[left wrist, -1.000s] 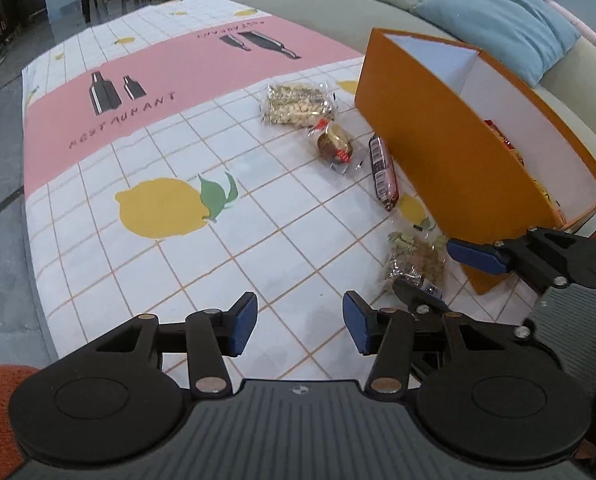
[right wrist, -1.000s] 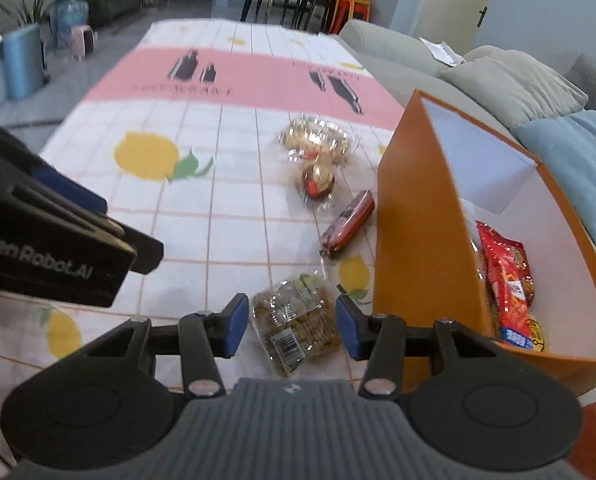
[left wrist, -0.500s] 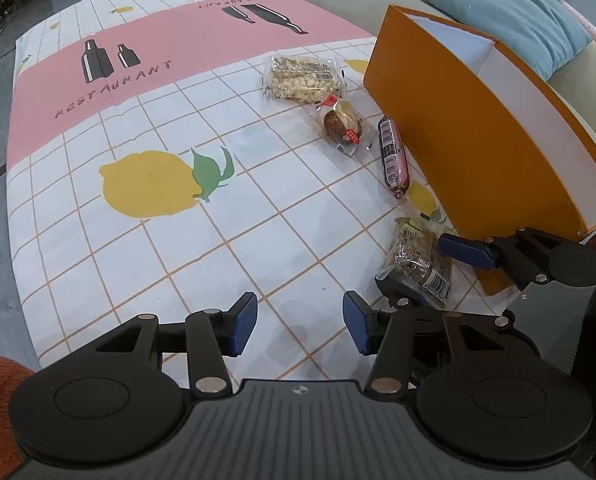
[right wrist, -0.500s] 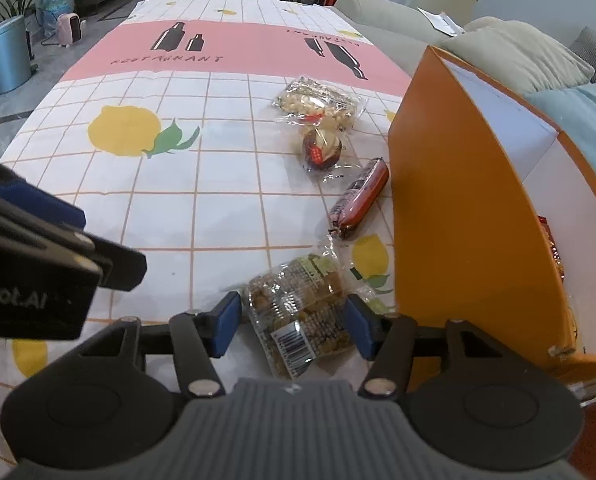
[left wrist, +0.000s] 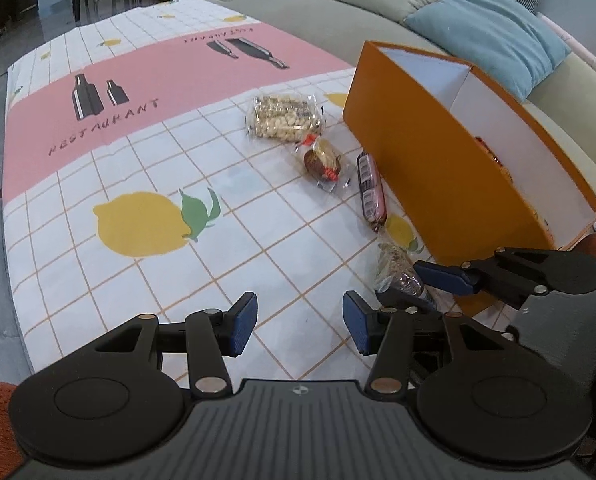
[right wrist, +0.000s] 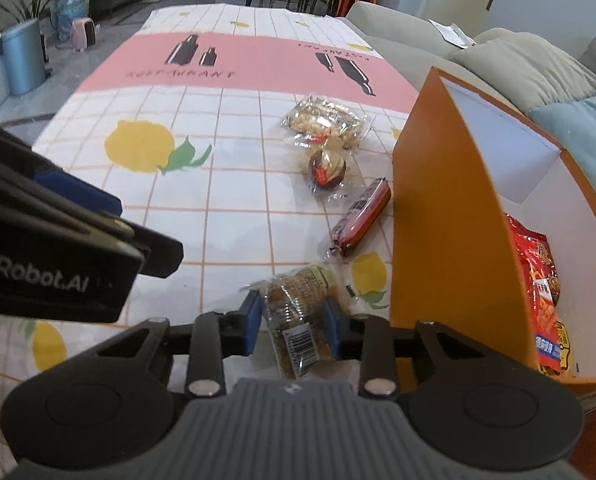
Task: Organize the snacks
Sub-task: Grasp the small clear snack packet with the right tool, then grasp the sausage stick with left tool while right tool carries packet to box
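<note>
Right claw (right wrist: pixel 294 326) closing on a snack packet (right wrist: pixel 298 320), beside the orange box (right wrist: pixel 449 216).
Pads pinch its soft, crinkly middle; light contents probably crush easily. Left claw (left wrist: pixel 299 326) spread, empty.

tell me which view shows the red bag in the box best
The right wrist view: it looks into the orange box, where the red bag lies against the white inner wall. The left wrist view sees mostly the box's outer wall; only a red sliver shows above its rim.
</note>
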Demonstrator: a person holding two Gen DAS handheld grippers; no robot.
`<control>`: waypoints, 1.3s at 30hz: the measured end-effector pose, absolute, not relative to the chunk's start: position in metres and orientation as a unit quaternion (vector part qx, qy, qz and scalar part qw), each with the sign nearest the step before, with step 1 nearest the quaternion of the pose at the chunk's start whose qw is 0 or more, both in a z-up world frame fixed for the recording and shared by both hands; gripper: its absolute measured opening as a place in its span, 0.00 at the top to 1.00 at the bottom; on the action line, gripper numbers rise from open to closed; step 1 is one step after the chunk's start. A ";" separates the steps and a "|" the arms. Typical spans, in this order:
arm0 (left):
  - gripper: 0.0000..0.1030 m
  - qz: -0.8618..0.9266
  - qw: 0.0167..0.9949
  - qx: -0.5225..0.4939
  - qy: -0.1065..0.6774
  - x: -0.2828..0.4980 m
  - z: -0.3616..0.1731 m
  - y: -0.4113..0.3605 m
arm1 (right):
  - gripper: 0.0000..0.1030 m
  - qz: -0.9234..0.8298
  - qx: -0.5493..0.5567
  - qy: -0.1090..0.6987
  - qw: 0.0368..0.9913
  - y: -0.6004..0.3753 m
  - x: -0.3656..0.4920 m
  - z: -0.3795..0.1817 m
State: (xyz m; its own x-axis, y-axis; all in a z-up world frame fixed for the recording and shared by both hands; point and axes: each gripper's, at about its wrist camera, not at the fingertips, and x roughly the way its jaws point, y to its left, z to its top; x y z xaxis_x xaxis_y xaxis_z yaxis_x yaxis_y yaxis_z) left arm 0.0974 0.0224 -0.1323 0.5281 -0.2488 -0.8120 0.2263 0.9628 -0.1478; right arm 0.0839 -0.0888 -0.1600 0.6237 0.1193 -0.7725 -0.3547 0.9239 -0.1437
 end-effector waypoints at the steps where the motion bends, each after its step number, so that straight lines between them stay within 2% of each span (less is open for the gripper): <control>1: 0.43 -0.137 0.875 -0.014 0.464 0.098 -0.130 0.023 | 0.77 0.138 -0.135 0.409 0.892 -0.091 0.083 -0.155; 4: 0.43 -0.148 0.879 -0.011 0.454 0.099 -0.118 0.021 | 0.85 0.153 -0.112 0.397 0.898 -0.097 0.079 -0.139; 7: 0.43 -0.150 0.884 -0.006 0.443 0.103 -0.105 0.019 | 0.87 0.160 -0.093 0.385 0.904 -0.103 0.077 -0.122; 16: 0.43 -0.169 0.884 -0.010 0.436 0.126 -0.074 0.007 | 0.88 0.158 -0.036 0.319 0.934 -0.136 0.077 -0.060; 22: 0.43 -0.195 0.881 0.005 0.430 0.151 -0.075 -0.020 | 0.88 0.116 0.009 0.278 0.954 -0.170 0.088 -0.029; 26: 0.46 -0.213 0.875 0.006 0.434 0.171 -0.092 -0.042 | 0.88 0.067 0.031 0.286 0.955 -0.197 0.103 -0.031; 32: 0.60 -0.222 0.863 0.039 0.453 0.202 -0.132 -0.068 | 0.88 0.028 0.089 0.327 0.941 -0.231 0.128 -0.057; 39: 0.65 -0.217 0.844 0.060 0.486 0.225 -0.168 -0.080 | 0.88 0.042 0.102 0.351 0.930 -0.234 0.150 -0.083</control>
State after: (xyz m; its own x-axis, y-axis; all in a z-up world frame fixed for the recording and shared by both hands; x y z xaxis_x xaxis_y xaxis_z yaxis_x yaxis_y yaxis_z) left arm 0.2249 -0.0796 -0.1677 0.4332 -0.3078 -0.8471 0.4239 0.8990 -0.1099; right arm 0.1499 -0.2338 -0.0828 0.7494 0.1500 -0.6449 -0.0061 0.9755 0.2199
